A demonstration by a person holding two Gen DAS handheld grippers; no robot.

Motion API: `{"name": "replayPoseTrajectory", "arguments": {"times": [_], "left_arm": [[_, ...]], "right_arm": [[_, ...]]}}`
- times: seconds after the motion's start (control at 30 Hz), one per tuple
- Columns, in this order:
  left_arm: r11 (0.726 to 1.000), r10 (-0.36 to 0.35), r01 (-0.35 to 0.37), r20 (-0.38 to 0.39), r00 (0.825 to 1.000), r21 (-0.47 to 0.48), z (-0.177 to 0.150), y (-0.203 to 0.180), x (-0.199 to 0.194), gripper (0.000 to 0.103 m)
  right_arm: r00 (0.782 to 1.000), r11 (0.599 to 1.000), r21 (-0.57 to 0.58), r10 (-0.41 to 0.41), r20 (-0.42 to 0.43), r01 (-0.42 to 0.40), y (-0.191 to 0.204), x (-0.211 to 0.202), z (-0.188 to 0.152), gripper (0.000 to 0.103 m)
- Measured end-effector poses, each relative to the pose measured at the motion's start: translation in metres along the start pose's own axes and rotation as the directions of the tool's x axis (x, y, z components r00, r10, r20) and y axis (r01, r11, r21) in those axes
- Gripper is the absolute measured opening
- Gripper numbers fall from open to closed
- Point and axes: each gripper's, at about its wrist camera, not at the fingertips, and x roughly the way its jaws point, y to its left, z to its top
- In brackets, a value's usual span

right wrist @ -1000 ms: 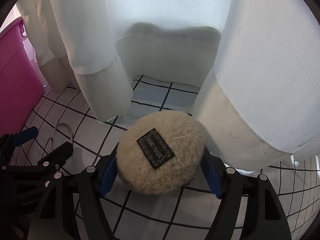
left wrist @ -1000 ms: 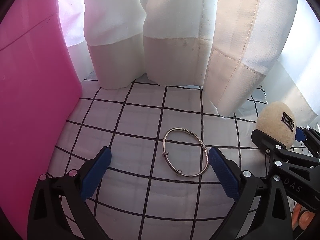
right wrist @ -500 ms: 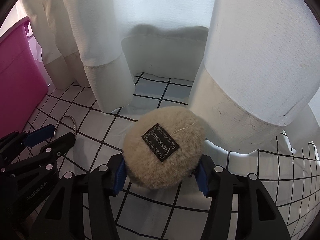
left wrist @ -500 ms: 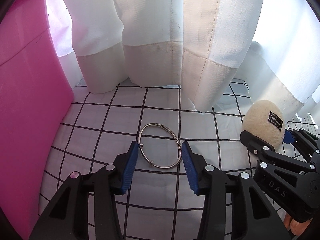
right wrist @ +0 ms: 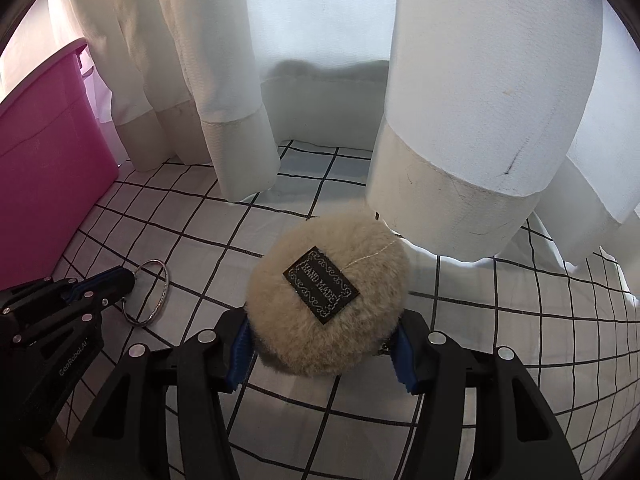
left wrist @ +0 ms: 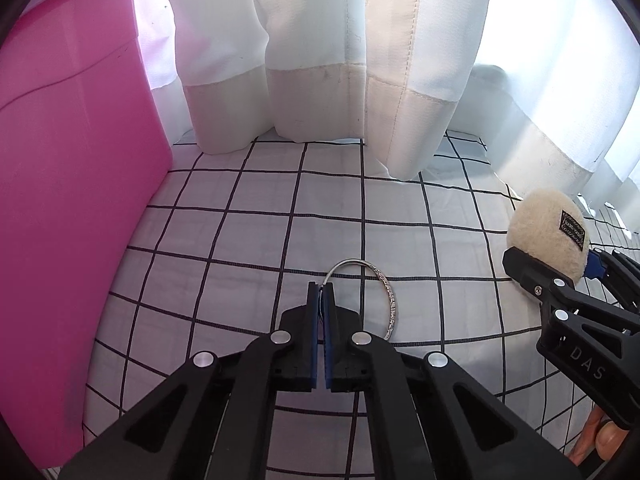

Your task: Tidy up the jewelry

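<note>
Down on a white cloth [left wrist: 248,236] ruled with a black grid, two hand-held black grippers point forward and steeply downward, side by side. Nearest in the left wrist view, the left gripper [left wrist: 321,292] has its blue-padded jaws pressed together on the near-left edge of a thin silver bangle [left wrist: 385,284]; those jaws have just been closing, with the bangle's rim caught between them. Most of the ring shows beyond and to the right of the pinched tips, and it appears to rest against the cloth, though whether it is lifted at all cannot be told.

Just to the right, the right gripper [right wrist: 322,350] clasps a round, fluffy cream pouch [right wrist: 326,300] between its two blue pads [right wrist: 239,354], the pads pressing into the fur on either side. A black label reading "HAND MADE" [right wrist: 320,285] sits on top of the pouch. Fingertips of the person's hand [left wrist: 600,438] show at the lower right edge of the left wrist view.

A pink plastic bin [left wrist: 68,208] stands at the far left, touching the cloth. White curtains [left wrist: 320,52] hang behind, their hems brushing the cloth.
</note>
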Motion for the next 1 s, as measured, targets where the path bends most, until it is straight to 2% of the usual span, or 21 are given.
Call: {"name": "replayPoseTrajectory", "arguments": {"times": [0.17,0.37,0.5,0.57,0.8,0.9,0.93,0.97,1.0], "left_arm": [[1.0,-0.011,0.011,0.004,1.0,-0.023,-0.016,0.014,-0.015,0.002],[0.997,-0.043,0.044,0.016,0.999,-0.064,-0.02,0.026,-0.018,0.002],[0.99,-0.088,0.09,0.02,0.996,-0.108,-0.021,0.035,-0.02,0.002],[0.99,-0.083,0.085,0.027,0.996,-0.111,-0.021,0.036,-0.022,0.002],[0.988,-0.097,0.094,-0.021,0.995,-0.122,-0.022,0.037,-0.012,0.006],[0.99,-0.092,0.089,-0.022,0.996,-0.113,-0.022,0.035,-0.012,0.022],[0.991,-0.087,0.084,-0.018,0.996,-0.109,-0.021,0.034,-0.013,0.046],[0.991,-0.073,0.071,-0.01,0.997,-0.109,-0.021,0.033,-0.014,0.082],[0.992,-0.052,0.053,0.01,0.999,-0.115,-0.022,0.033,-0.017,0.094]], "right_arm": [[1.0,1.0,0.002,0.008,-0.015,-0.008,-0.004,0.001,0.001,0.054],[1.0,1.0,-0.003,0.018,0.0,-0.018,-0.008,-0.016,-0.001,0.054],[1.0,1.0,0.002,0.023,0.004,-0.023,-0.009,-0.023,-0.003,0.054],[1.0,1.0,0.007,0.028,0.003,-0.028,-0.013,-0.026,-0.003,0.054],[1.0,0.999,0.02,0.03,0.006,-0.03,-0.014,-0.028,-0.005,0.054],[1.0,0.999,0.026,0.028,0.006,-0.028,-0.015,-0.027,-0.005,0.054],[1.0,0.999,0.029,0.028,0.007,-0.028,-0.016,-0.027,-0.005,0.054],[1.0,0.999,0.033,0.028,0.008,-0.028,-0.017,-0.028,-0.005,0.055],[1.0,0.999,0.036,0.029,0.01,-0.029,-0.018,-0.028,-0.005,0.054]]}}
